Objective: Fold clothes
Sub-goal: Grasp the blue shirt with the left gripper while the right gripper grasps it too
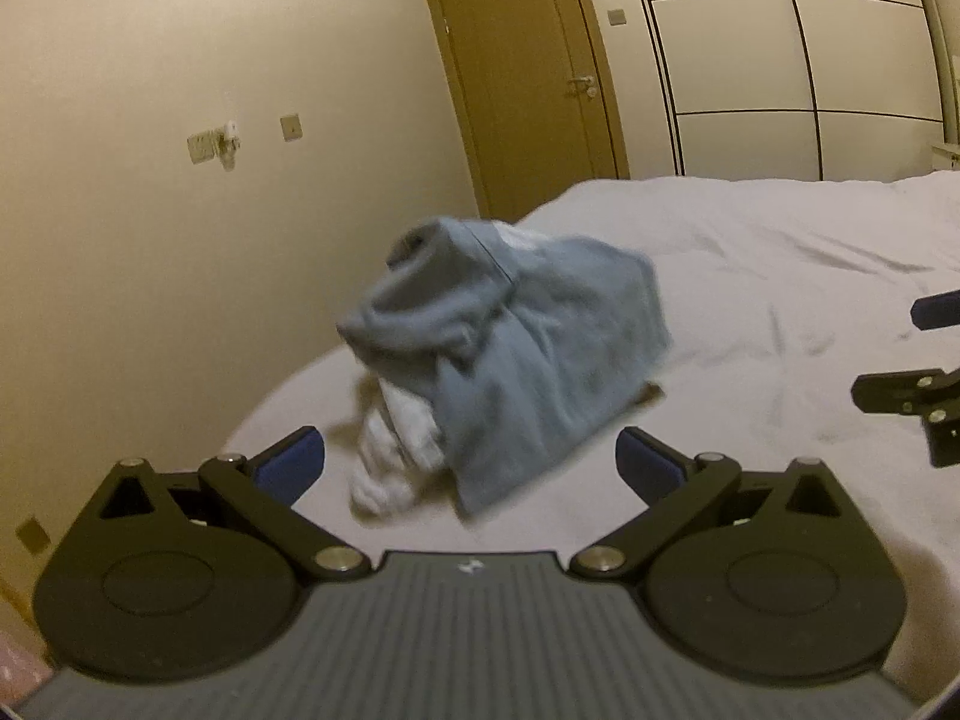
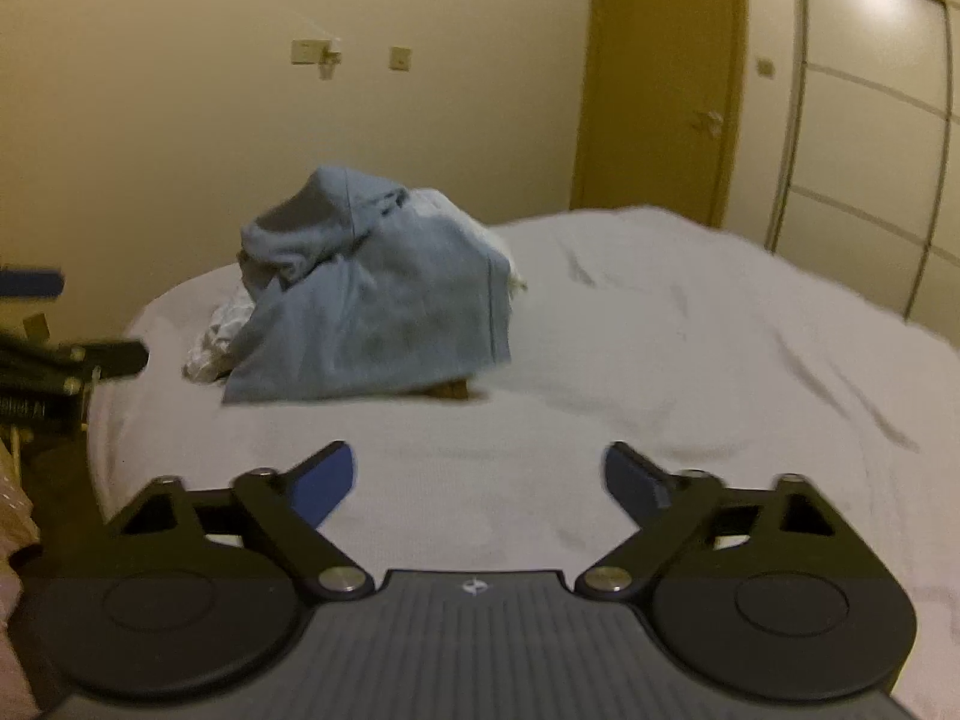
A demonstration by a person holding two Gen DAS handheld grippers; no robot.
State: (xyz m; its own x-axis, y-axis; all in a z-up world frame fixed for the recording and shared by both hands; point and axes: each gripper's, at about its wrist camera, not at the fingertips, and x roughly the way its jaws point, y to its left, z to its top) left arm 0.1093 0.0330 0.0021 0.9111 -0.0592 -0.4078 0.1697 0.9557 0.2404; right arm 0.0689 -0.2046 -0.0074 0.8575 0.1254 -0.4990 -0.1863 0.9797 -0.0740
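Blue garment (image 1: 510, 354) lies heaped near the bed's (image 1: 750, 300) left edge (white cloth (image 1: 390, 450) beneath). Both grippers, left (image 1: 471, 462) and right (image 2: 480, 480), gape empty; next, likely reach and grasp.

A home bedroom: a bed (image 1: 750, 276) with a white sheet, a wooden door (image 1: 522, 72), and panelled wardrobe doors (image 1: 780, 60).

Both views are taken low over the bed (image 1: 750, 276), angled slightly downward toward the wall. The blue garment (image 1: 516, 348) is seen nearer from the left wrist. The garment, bed and door (image 2: 660, 72) are shared.
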